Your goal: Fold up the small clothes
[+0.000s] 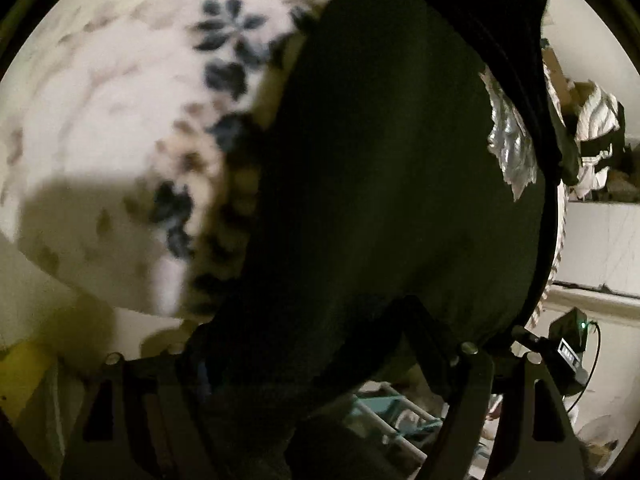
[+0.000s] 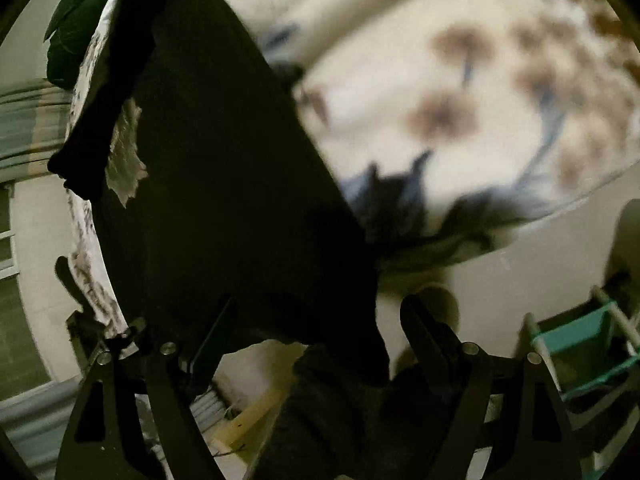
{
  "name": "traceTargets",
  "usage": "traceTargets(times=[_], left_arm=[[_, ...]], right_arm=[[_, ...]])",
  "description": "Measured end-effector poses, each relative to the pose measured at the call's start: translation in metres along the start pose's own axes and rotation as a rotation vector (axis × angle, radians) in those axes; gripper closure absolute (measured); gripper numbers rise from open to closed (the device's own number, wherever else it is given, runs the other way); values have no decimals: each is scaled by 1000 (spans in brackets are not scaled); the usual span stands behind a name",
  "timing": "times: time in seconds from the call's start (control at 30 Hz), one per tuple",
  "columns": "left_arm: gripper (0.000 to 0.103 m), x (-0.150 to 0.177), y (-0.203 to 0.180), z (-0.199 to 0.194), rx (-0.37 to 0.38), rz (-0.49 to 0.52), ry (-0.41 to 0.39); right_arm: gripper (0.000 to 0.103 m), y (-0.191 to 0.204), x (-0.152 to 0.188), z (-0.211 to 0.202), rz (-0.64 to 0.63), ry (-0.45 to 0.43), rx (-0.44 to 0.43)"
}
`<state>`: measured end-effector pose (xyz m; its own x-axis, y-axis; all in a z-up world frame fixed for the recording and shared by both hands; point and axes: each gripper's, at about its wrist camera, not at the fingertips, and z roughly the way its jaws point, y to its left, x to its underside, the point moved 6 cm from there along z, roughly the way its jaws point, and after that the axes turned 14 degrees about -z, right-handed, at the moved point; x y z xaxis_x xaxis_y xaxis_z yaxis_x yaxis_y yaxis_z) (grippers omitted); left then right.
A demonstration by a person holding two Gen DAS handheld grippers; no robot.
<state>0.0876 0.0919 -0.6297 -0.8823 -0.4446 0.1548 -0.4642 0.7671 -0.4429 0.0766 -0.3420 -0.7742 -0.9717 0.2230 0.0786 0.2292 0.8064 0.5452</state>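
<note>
From my left camera, a dark garment fills most of the view. It is black or very dark green, matte and soft-looking, and it lies spread over a white bedspread printed with dark blue flowers and smaller brown ones. A silvery, crinkled patch with a ragged outline shows on the cloth near a folded-over edge.

The left hand-held gripper has its jaws spread wide. The near edge of the garment lies across the gap and hides the left finger, so I cannot tell whether anything presses on it.

In the right camera the same garment runs as a long dark slab, its lower hem drooping between the fingers of the right hand-held gripper. Those jaws stand wide apart, and the pads do not pinch the cloth. A teal and white rack sits low at the right.
</note>
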Motion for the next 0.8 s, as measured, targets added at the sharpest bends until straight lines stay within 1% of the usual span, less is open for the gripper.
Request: traceTargets(times=[0.07,0.1,0.13,0.17,0.2,0.23,0.27,0.3,0.33,0.4,0.5,0.57,0.67,0.73,0.77,0.8], left_arm=[[25,3,0,-2,7,14,-13],[36,4,-2,-4,8,25,-29],[51,7,3,-8,7,30,-40],[59,10,5,-12,27,30,-42],[68,12,6,-16,51,30,-45],[76,14,4,-20,57,37,-51],[80,14,1,-20,60,39,-54],[87,15,-2,-22,58,38,-58],[89,17,-3,-24,56,32,-60],[90,20,-10,-32,71,24,-60],[90,22,-16,-53,110,4,-57],[90,19,-20,-66,141,-43,-48],[90,6,-27,-86,210,-163,-33],[90,-13,-40,-97,271,-240,-31],[90,-20,-40,-102,283,-255,-27],[90,-33,-48,-104,295,-274,-36]], right_arm=[[18,-1,1,16,-16,16,-17],[18,-3,1,23,-16,27,-26],[25,-3,2,28,-10,32,-47],[41,-3,4,30,-9,28,-76],[49,-3,7,31,-23,36,-64],[67,-4,10,31,-44,46,-40],[85,-4,13,30,-64,49,-19],[87,-5,17,27,-67,51,-13],[90,-4,20,24,-58,44,-33],[94,-5,27,10,-31,26,-61],[95,-3,29,-19,9,4,-125],[95,2,30,-38,26,-17,-170],[95,11,27,-68,65,-56,-244],[95,15,18,-86,103,-78,-295],[95,18,9,-94,120,-88,-317],[95,23,-1,-101,145,-102,-351]])
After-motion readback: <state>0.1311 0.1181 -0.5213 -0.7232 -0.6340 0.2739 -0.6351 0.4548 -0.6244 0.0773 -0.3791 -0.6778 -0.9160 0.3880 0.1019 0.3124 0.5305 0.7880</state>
